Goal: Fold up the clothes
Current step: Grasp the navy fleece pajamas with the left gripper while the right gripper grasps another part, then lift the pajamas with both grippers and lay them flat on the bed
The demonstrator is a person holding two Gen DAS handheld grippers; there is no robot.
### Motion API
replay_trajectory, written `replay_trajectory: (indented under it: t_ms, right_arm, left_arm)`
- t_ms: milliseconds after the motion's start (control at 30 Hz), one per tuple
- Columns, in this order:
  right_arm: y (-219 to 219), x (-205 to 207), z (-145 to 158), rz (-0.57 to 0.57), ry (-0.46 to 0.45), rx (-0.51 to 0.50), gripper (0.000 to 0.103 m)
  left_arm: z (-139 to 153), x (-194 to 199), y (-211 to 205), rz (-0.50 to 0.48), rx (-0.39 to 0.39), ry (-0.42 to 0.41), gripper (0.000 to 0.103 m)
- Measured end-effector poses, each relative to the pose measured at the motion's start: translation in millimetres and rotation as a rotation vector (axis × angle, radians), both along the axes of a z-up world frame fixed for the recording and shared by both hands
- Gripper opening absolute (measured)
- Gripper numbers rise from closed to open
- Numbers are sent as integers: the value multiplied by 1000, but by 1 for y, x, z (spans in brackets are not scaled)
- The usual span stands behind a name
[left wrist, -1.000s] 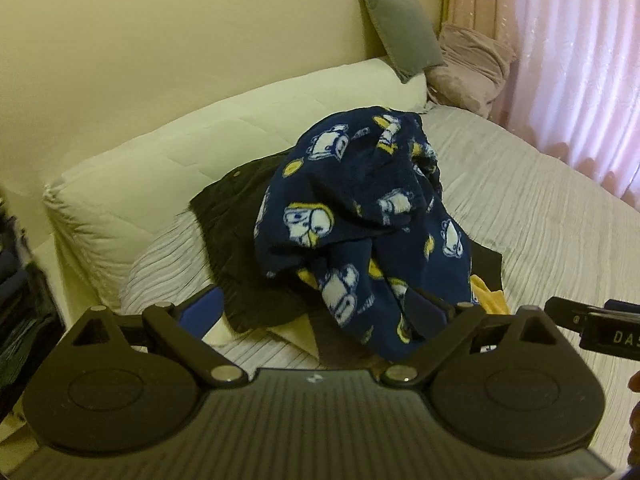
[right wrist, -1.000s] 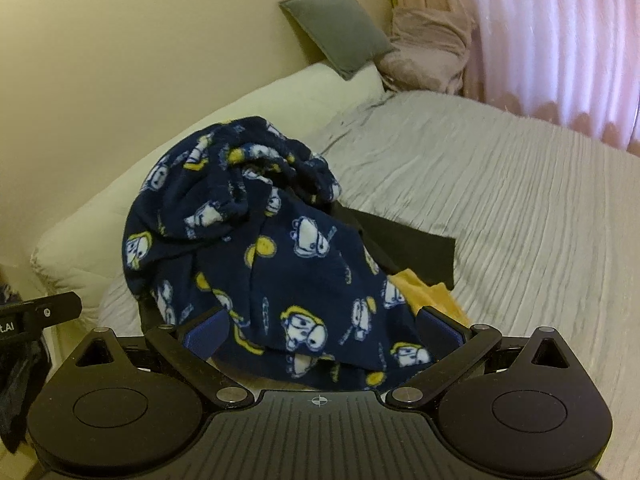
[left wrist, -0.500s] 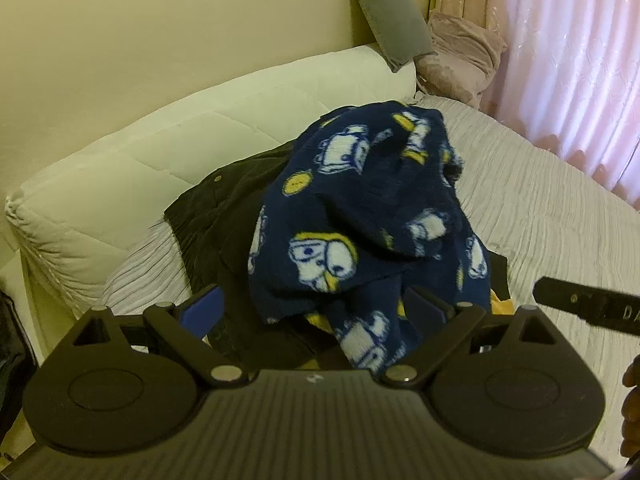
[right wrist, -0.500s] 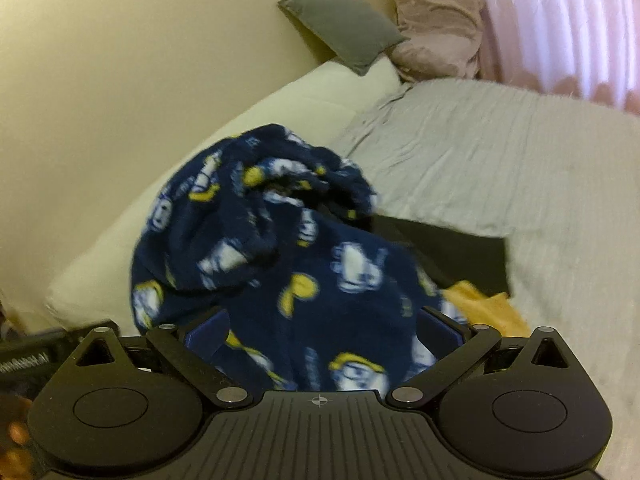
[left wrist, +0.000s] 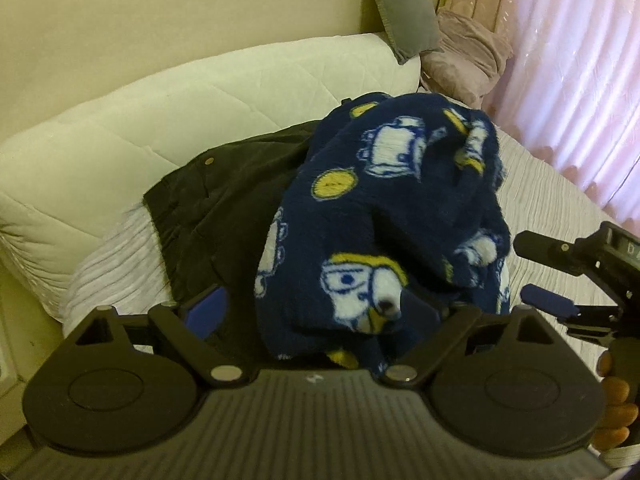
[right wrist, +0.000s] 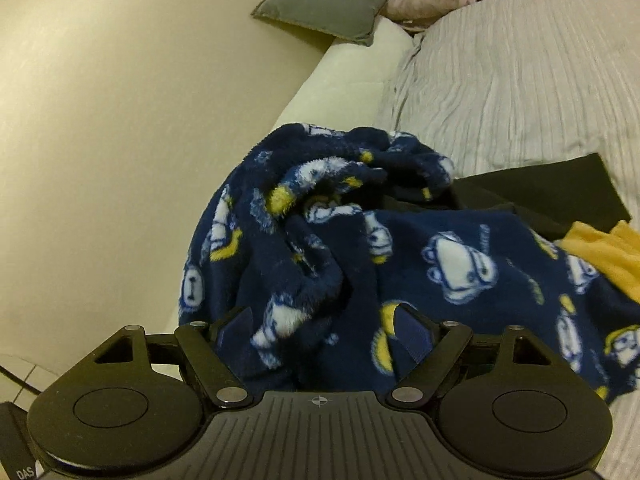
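Navy fleece garment (right wrist: 360,248) heaped on dark clothing (left wrist: 224,200) at bed (right wrist: 520,80) edge, yellow cloth (right wrist: 604,256) beside. Right gripper (right wrist: 324,330) just been narrowing, fleece between fingers, not yet pinched. Left gripper (left wrist: 316,308) spread, fleece bulging between.

Right claw (right wrist: 324,334) has been closing; left claw (left wrist: 316,308) spread wide.

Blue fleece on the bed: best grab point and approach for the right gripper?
Take the raised fold of the blue fleece nearest the right gripper, coming from the near bed edge, angled down. The fleece is bunched in a heap on a black garment, so a standing ridge gives the fingers something to pinch without snagging what lies beneath. The jaws have just been closing with fleece between them.
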State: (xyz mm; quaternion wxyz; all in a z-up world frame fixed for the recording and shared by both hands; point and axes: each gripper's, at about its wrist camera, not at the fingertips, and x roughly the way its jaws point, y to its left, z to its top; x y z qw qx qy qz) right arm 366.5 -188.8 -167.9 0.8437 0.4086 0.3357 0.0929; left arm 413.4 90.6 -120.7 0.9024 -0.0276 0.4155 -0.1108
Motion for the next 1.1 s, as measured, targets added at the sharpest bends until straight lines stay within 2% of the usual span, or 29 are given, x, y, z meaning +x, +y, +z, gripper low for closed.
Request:
replay_trajectory:
  t_ms: [167, 200, 233, 267, 300, 333, 367, 400, 467, 533, 700, 867, 1000, 1100]
  right_arm:
    - [2, 20, -13, 6, -3, 82, 81]
    - [4, 24, -15, 6, -1, 87, 75]
    - [5, 26, -16, 11, 2, 86, 52]
    - [6, 28, -17, 17, 5, 85, 40]
    - [7, 31, -18, 21, 7, 83, 39]
    - [6, 30, -18, 22, 6, 77, 32]
    - [5, 29, -17, 22, 4, 71, 19]
    - [3, 24, -14, 18, -18, 71, 16]
    - [-2, 12, -7, 9, -64, 72, 13]
    - [-6, -2, 8, 4, -120, 53, 13]
    - [-32, -58, 56, -76, -261, 36, 13]
    - [-81, -139, 107, -253, -407, 42, 13]
    - [-119, -224, 157, -379, -557, -4, 12]
    - [-146, -301, 196, -483, -670, -74, 12]
  left_arm:
    - [-10, 16, 11, 20, -86, 18, 88]
    - [-11, 18, 13, 25, -101, 22, 86]
    - [-13, 20, 15, 29, -119, 26, 83]
    - [-14, 21, 17, 30, -138, 29, 76]
    - [-15, 23, 18, 28, -156, 33, 72]
    - [-15, 24, 19, 23, -173, 38, 64]
    - [-16, 24, 19, 15, -189, 42, 52]
    - [-16, 24, 18, 4, -206, 44, 45]
    - [-13, 20, 15, -16, -221, 31, 20]
    - [-5, 12, 11, -47, -226, 0, 11]
    - [35, -23, -11, -180, -287, -97, 8]
    - [83, -81, -67, -382, -330, -200, 7]
    - [113, -139, -120, -541, -391, -248, 7]
    - [136, -190, -166, -668, -444, -282, 2]
